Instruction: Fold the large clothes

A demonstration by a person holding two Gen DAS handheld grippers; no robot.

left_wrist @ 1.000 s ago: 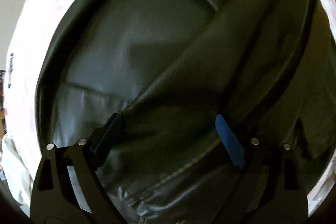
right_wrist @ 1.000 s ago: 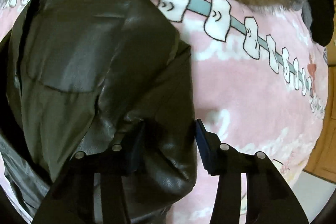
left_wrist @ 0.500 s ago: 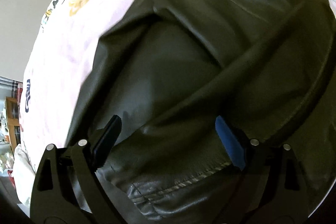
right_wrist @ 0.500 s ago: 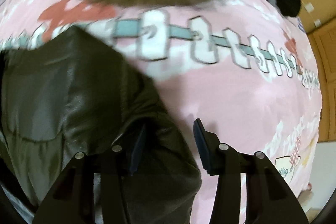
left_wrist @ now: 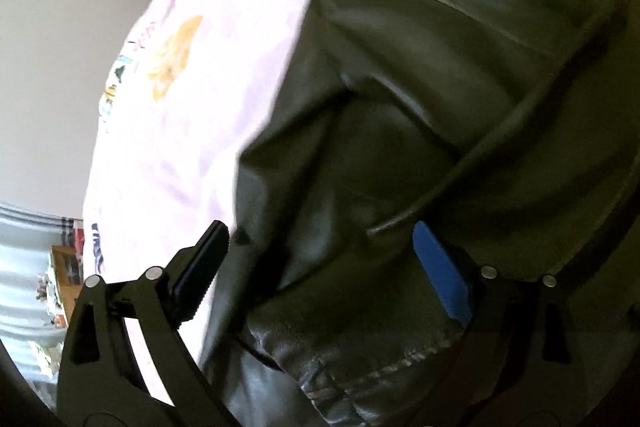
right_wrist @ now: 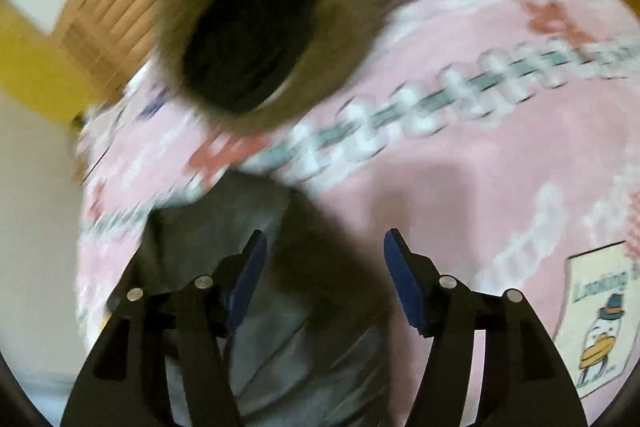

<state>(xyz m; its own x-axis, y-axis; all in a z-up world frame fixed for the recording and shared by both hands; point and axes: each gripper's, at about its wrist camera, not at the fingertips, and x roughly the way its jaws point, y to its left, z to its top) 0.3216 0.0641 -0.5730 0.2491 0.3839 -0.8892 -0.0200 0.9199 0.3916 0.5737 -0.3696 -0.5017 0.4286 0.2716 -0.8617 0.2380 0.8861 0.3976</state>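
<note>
A dark leather jacket [left_wrist: 440, 107] lies on a pink printed blanket [left_wrist: 192, 131] and fills the centre and right of the left wrist view. My left gripper [left_wrist: 320, 255] is shut on a thick fold of it near the stitched cuff [left_wrist: 384, 367]. The blue pad [left_wrist: 440, 275] presses the leather. In the blurred right wrist view, my right gripper [right_wrist: 324, 267] hangs above a corner of the jacket [right_wrist: 280, 327]. Its jaws are opening, and the leather lies below them without touching either pad.
A black garment with a brown fur-trimmed hood [right_wrist: 248, 39] lies on the blanket [right_wrist: 480, 187] beyond the right gripper. A slatted wooden door [right_wrist: 108, 27] stands behind it. A duck label [right_wrist: 596, 319] is printed at the blanket's right. Pale wall lies left of the bed.
My right gripper's jaws have widened and let go of the jacket's fold, and it has lifted and rolled toward the fur hood. My left gripper has carried its fold sideways, uncovering more blanket.
</note>
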